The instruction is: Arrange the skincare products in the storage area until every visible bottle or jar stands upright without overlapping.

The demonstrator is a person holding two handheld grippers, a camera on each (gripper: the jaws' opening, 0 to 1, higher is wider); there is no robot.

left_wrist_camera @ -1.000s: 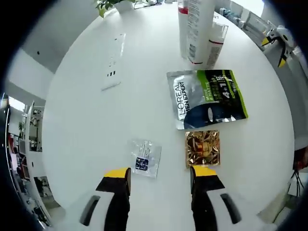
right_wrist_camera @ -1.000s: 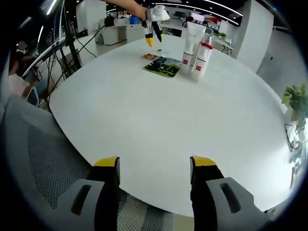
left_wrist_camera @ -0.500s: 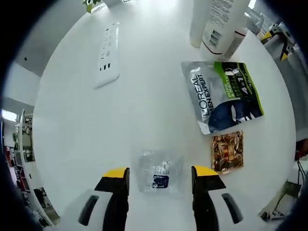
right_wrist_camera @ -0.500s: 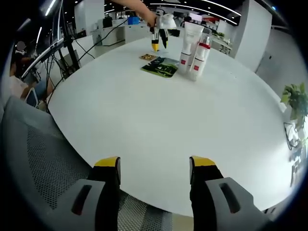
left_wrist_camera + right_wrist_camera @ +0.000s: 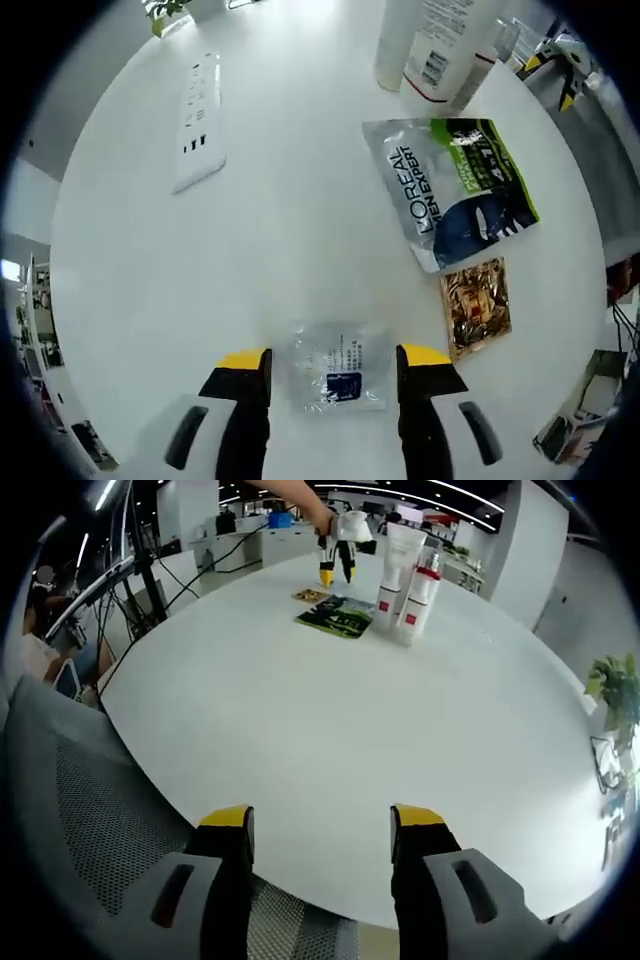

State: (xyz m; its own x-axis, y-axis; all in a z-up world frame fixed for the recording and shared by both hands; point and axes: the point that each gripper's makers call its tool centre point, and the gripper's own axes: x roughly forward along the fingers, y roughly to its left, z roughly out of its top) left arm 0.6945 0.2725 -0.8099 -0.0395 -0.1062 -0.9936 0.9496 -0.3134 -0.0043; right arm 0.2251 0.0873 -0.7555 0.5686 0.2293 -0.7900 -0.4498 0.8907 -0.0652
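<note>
Your left hand-held gripper (image 5: 333, 360) is open, yellow-tipped jaws spread on either side of a small clear sachet (image 5: 337, 364) lying flat on the white counter (image 5: 270, 240) — whether the jaws actually touch it, I can't tell. Just to the right of that sits a gold foil packet (image 5: 477, 304), and above it the bigger silver-and-green L'Oreal Men Expert pouch (image 5: 450, 187), also flat. At the top of the left gripper view two white tubes (image 5: 432, 45) stand upright, close together, one with a red band near its base. A white power strip (image 5: 197, 122) lies off to the left, well apart from everything.

Your right hand-held gripper (image 5: 318, 825) is open too, holding nothing, hovering near the counter's edge over a grey mesh chair (image 5: 95, 830). From the right gripper view the tubes and pouch sit far across the counter, with the left hand-held gripper pointing down just beyond them.
</note>
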